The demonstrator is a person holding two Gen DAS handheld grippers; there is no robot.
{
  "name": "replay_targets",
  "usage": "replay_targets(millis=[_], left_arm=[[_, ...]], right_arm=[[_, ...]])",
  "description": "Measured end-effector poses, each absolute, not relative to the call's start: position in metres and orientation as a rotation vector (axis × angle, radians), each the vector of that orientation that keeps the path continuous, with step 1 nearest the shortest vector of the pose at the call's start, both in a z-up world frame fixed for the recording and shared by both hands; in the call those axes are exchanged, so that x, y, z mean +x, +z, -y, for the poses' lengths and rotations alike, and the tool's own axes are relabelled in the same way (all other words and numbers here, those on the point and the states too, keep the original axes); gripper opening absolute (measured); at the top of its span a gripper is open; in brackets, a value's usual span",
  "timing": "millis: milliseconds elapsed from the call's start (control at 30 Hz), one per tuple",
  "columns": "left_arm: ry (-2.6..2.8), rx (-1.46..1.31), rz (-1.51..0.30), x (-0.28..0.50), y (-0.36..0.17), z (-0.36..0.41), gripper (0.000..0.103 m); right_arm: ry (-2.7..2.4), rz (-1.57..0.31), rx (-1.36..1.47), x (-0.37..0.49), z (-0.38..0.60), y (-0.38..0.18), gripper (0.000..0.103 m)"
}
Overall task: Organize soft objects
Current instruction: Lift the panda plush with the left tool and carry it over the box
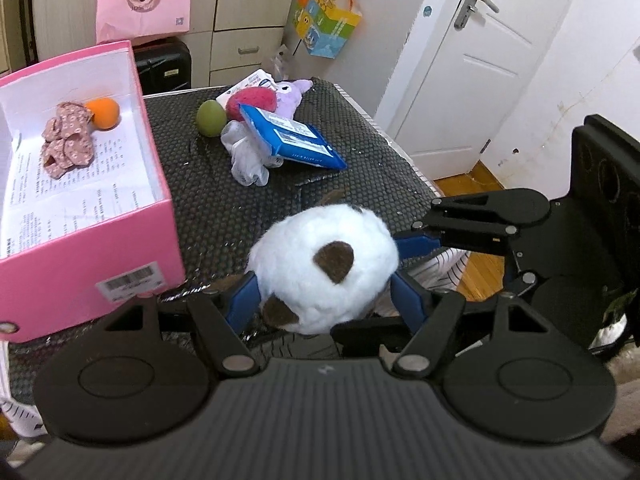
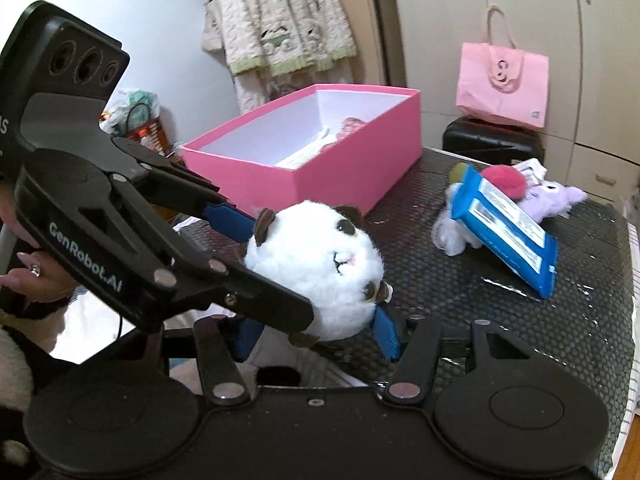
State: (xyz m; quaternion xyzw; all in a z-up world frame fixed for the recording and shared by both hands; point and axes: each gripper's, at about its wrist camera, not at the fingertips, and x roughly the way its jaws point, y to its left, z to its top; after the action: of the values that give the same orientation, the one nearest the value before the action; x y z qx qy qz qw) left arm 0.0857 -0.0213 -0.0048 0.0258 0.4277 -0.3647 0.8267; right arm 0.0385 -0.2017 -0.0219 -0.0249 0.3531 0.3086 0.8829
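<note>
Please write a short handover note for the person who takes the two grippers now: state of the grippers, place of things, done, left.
Left gripper and right gripper: both closed on the white plush ball, held above the black mat.
Done: floral cloth and orange ball lie in the pink box.
Left: plush ball, green ball, red pompom, purple plush, white mesh puff, blue pack.

Black grippers, blue fingers (image 1: 412, 304), "GenRobot.AI" lettering, perhaps fuzzy sleeve.

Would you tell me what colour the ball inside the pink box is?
The ball is orange; the left wrist view shows it best.
</note>
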Motion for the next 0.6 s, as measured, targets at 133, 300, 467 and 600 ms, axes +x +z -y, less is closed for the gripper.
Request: replay_targets(millis=[133, 300, 467, 600], left_arm=[[-0.745, 0.044, -0.938, 0.083, 0.005, 0.009, 0.070], [-0.710, 0.049, -0.942, 0.079, 0.022, -0.006, 0.069], [-0.686, 0.037, -0.926, 0.080, 0.040, -0.024, 0.069], [-0.650, 0.018, -0.870, 0.082, 0.054, -0.037, 0.069]], right_arm=[[0.686, -0.761, -0.074, 0.039, 0.189, -0.009, 0.062], [0.720, -0.782, -0.086, 0.044, 0.172, 0.006, 0.062], [0.732, -0.762, -0.127, 0.043, 0.153, 0.027, 0.062], [0.740, -0.723, -0.174, 0.050, 0.139, 0.045, 0.062]])
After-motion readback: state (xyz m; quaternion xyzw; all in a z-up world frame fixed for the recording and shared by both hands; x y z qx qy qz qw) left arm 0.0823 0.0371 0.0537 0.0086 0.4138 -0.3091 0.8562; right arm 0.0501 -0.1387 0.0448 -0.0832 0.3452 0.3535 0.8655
